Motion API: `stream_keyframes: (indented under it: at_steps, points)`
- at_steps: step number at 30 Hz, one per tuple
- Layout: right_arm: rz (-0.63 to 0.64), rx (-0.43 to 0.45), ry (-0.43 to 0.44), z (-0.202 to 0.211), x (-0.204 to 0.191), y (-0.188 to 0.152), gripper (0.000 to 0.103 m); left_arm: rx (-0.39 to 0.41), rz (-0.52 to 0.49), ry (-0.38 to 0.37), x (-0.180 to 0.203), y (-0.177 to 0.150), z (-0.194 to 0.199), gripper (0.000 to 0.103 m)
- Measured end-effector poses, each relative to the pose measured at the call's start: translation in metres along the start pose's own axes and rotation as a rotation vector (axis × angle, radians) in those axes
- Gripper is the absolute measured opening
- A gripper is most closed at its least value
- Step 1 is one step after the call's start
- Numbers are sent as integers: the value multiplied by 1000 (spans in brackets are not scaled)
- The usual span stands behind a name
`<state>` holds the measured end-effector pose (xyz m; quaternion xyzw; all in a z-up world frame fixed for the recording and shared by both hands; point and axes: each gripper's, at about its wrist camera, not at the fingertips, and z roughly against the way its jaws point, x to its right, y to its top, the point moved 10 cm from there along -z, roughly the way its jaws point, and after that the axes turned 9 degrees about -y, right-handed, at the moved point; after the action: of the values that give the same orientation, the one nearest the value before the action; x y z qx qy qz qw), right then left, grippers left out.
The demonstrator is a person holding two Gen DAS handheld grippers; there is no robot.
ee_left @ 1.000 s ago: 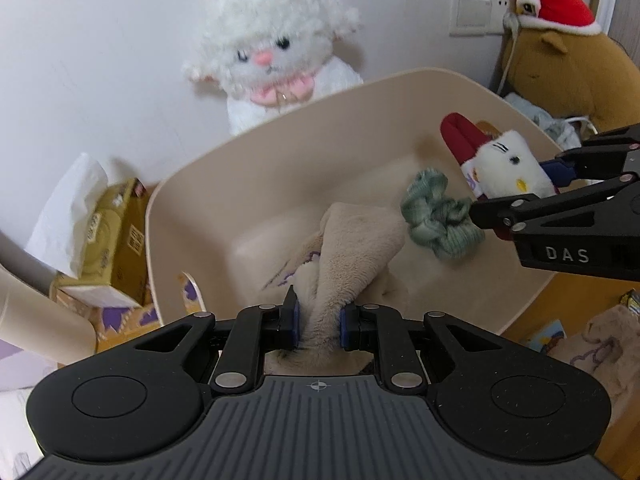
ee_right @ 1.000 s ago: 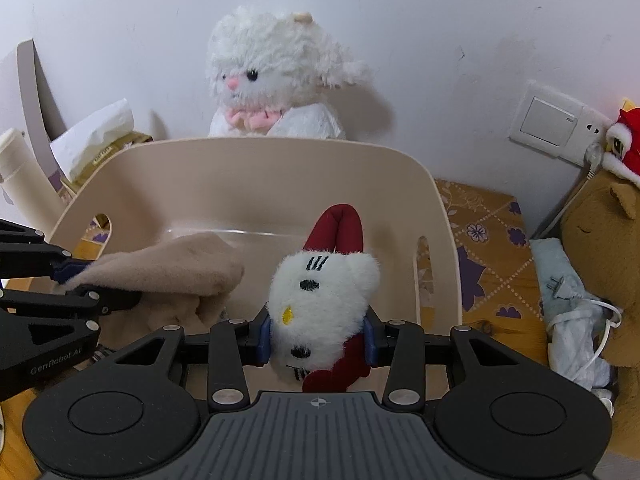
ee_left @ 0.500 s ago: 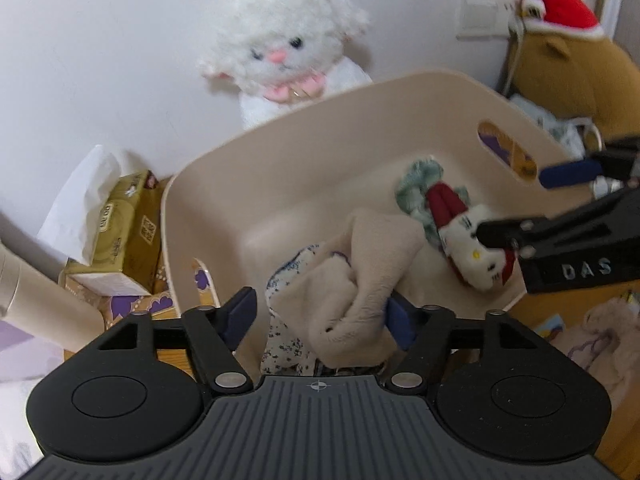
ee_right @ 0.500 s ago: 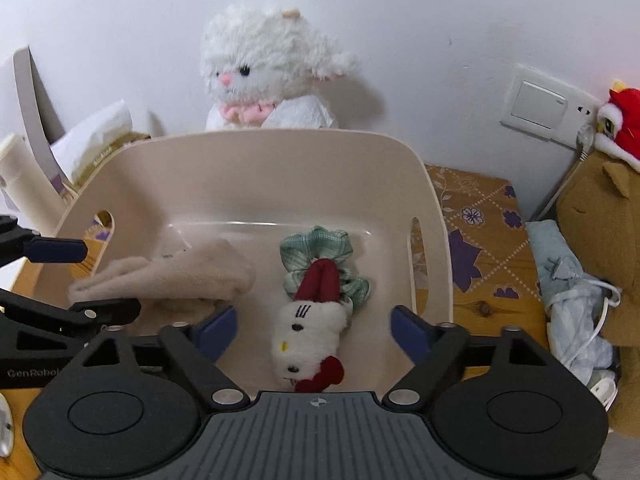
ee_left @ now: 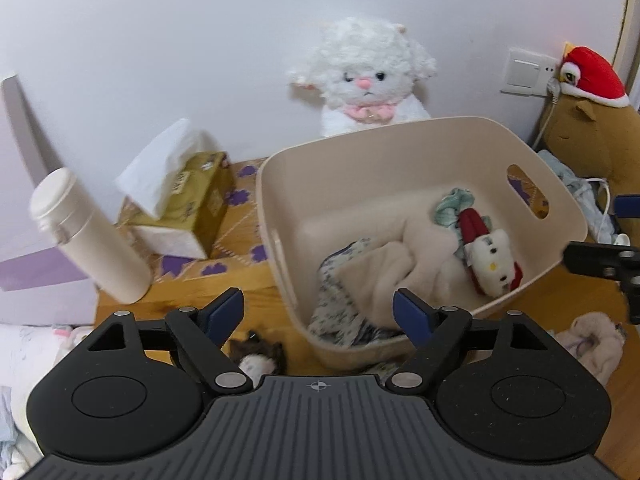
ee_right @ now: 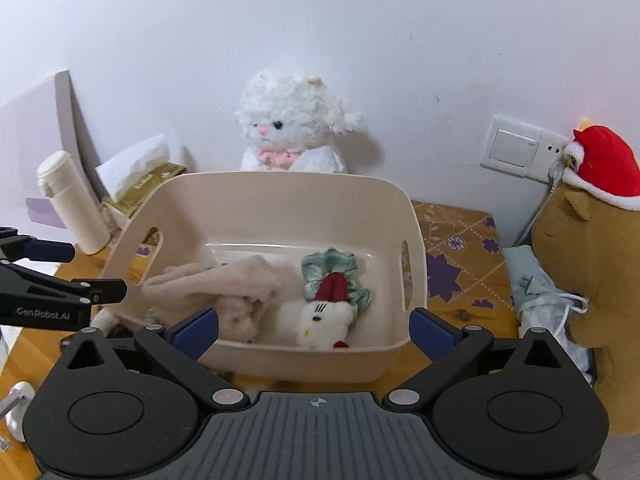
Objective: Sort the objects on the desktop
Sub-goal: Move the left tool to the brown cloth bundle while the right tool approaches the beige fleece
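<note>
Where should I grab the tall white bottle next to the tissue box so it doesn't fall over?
Grab the white bottle around the middle of its smooth round body, below the cap. Come in level from the front with the left tool, which is open and nearer. The bottle stands upright on the wooden desk, and the tissue box crowds one side, so a low sideways squeeze should tip it least.

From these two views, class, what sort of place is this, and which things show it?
Probably a bedroom or home desk corner: a wooden tabletop against a white wall, with a lamb plush, a tissue box, and a bin holding a small toy.
</note>
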<state>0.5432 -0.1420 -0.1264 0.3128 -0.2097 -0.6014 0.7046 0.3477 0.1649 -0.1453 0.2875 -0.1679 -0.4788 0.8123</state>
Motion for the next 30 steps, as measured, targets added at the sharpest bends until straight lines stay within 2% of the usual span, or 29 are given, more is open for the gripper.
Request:
stream_keyframes:
  at_steps: [9,14,17,20,23,26,30]
  points:
    - [26,21,-22,37,-4,-35,103,20,42,52,-21,-36,36,84]
    - [35,15,-44,46,-5,-59,103,7,110,54,-33,-60,47,84]
    - [47,26,-57,50,-5,-71,103,-4,135,57,-39,-74,49,84]
    - [82,44,-106,49,-3,-81,103,0,123,71,-43,-85,50,84]
    - [64,29,-97,45,-2,-93,103,-18,110,80,-44,-96,46,84]
    - [53,6,-93,39,-3,-104,103,-57,143,57,-46,-110,38,84]
    - [58,-30,-101,26,-4,-115,103,-93,159,75,-52,-124,28,84]
